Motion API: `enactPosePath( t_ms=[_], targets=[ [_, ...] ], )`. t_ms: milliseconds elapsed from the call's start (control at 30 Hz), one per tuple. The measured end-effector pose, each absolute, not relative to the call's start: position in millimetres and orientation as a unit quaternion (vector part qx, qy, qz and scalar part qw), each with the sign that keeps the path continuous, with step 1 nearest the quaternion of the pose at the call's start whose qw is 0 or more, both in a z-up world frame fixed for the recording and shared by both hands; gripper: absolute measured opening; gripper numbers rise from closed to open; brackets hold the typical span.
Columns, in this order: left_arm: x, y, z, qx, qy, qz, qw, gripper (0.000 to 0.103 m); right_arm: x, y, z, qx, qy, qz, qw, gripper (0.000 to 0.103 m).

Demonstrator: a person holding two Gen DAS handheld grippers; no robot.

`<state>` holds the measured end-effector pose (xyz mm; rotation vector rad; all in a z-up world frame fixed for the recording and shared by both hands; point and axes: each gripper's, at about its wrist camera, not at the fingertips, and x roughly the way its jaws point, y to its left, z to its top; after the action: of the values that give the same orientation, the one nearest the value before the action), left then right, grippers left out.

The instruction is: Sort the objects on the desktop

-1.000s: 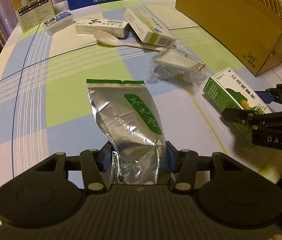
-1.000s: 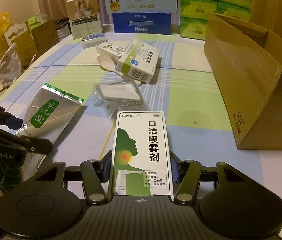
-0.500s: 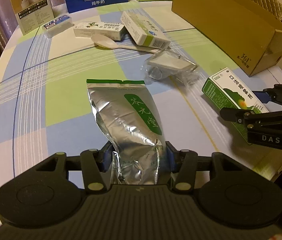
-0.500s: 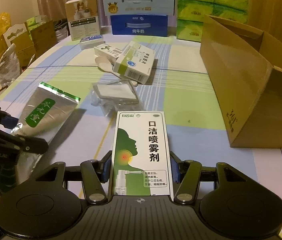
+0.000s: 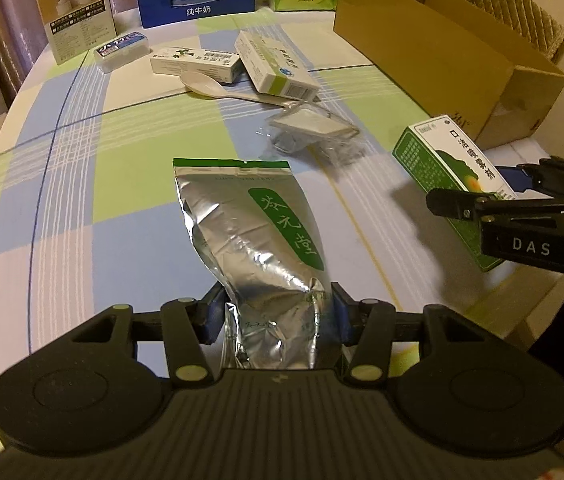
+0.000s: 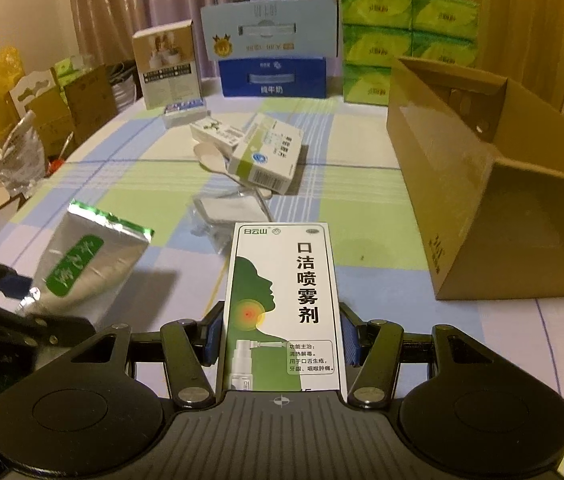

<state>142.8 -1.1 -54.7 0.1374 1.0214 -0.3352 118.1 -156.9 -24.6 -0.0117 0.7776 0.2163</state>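
Observation:
My left gripper [image 5: 275, 312] is shut on the bottom of a silver foil pouch [image 5: 253, 232] with a green label, held above the table. The same silver foil pouch [image 6: 85, 256] shows at the left of the right wrist view, with the left gripper [image 6: 21, 304] clamped on its near end. My right gripper [image 6: 282, 336] is shut on a white and green spray box [image 6: 282, 300], also lifted. That spray box [image 5: 446, 168] appears at the right of the left wrist view, in the right gripper [image 5: 502, 188].
An open cardboard box [image 6: 494, 184] stands at the right. On the checked tablecloth [image 5: 81, 168] lie a clear plastic packet [image 5: 314, 128], a white spoon [image 5: 217, 90], two medicine boxes [image 5: 273, 66] and a small case [image 5: 121, 50]. Milk cartons [image 6: 273, 78] and tissue packs [image 6: 406, 44] line the back.
Both grippers have risen and drawn back toward the near table edge with their loads; the objects on the table look smaller and farther away.

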Motion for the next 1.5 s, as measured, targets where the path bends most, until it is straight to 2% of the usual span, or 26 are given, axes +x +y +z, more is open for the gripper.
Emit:
enactPosePath(
  t_ms=[767, 1500],
  targets=[
    [159, -90, 41, 0.089, 0.425, -0.223, 0.873, 0.047, 109, -225, 78, 0.009, 0.326, 0.058, 0.944, 0.053],
    [207, -197, 75, 0.102, 0.415, -0.271, 0.863, 0.047, 131, -313, 107, 0.000, 0.319, 0.008, 0.948, 0.053]
  ],
)
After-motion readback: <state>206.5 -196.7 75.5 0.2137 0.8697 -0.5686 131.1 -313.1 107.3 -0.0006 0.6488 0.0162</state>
